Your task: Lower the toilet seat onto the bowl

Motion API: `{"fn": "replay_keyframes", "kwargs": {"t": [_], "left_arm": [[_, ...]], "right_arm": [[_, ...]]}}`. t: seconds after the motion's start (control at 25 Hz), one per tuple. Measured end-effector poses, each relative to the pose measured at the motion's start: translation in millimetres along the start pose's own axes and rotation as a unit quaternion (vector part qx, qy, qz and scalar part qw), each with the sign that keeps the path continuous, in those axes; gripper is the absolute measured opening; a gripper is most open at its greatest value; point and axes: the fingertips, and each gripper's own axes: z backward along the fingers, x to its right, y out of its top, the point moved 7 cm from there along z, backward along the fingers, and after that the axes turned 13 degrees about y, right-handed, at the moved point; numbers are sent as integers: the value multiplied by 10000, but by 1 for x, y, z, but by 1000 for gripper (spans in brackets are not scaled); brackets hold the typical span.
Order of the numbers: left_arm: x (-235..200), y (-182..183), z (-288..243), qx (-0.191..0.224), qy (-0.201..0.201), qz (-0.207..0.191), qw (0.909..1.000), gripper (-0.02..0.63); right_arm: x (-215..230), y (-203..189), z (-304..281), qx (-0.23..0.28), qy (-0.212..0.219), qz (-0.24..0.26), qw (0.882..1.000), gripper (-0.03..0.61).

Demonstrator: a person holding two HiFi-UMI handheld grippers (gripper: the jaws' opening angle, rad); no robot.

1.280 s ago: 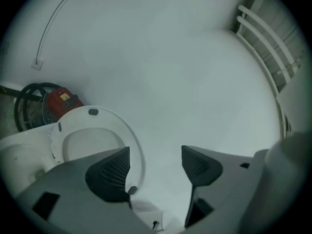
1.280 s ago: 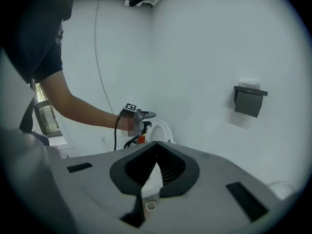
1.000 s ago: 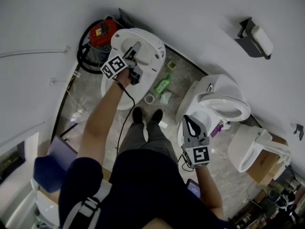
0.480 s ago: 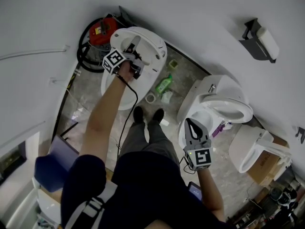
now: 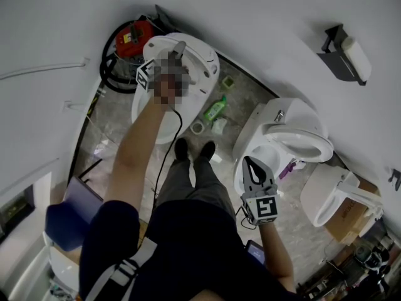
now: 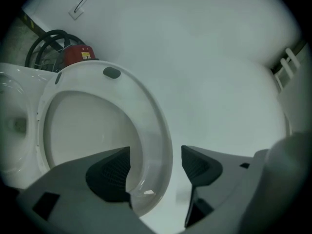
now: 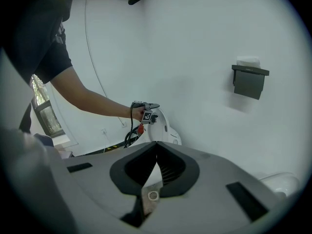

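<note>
The white toilet seat (image 5: 202,64) stands raised against the wall above its bowl (image 5: 150,121). My left gripper (image 5: 177,50) is up at the seat's top edge, partly under a mosaic patch. In the left gripper view the seat's rim (image 6: 151,130) passes between the two dark pads of the left gripper (image 6: 155,169). The left pad lies close against the rim and a gap shows on the right side, so the jaws are open. My right gripper (image 5: 249,163) hangs low near a second toilet (image 5: 288,137); its jaws (image 7: 156,147) meet with nothing held.
A red machine (image 5: 135,36) with black hose sits left of the toilet. A green bottle (image 5: 214,111) and small items lie on the floor. A third toilet (image 5: 326,196) stands at right. A dark paper holder (image 5: 348,50) hangs on the wall.
My left gripper has moved up along the raised seat to its top rim. The right gripper has barely shifted.
</note>
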Motion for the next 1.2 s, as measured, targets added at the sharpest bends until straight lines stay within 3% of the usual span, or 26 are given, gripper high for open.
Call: {"fn": "replay_keyframes", "kwargs": {"t": [0.16, 0.56, 1.2], "left_arm": [[-2, 2, -4, 67, 81, 85, 9999, 333], [5, 2, -5, 161, 212, -8, 9996, 221], [-5, -1, 36, 245, 120, -155, 9995, 221]], "right_arm": [[2, -4, -1, -30, -6, 61, 10000, 20], [5, -9, 1, -52, -15, -35, 10000, 20], [6, -8, -1, 8, 110, 25, 9999, 20]]}}
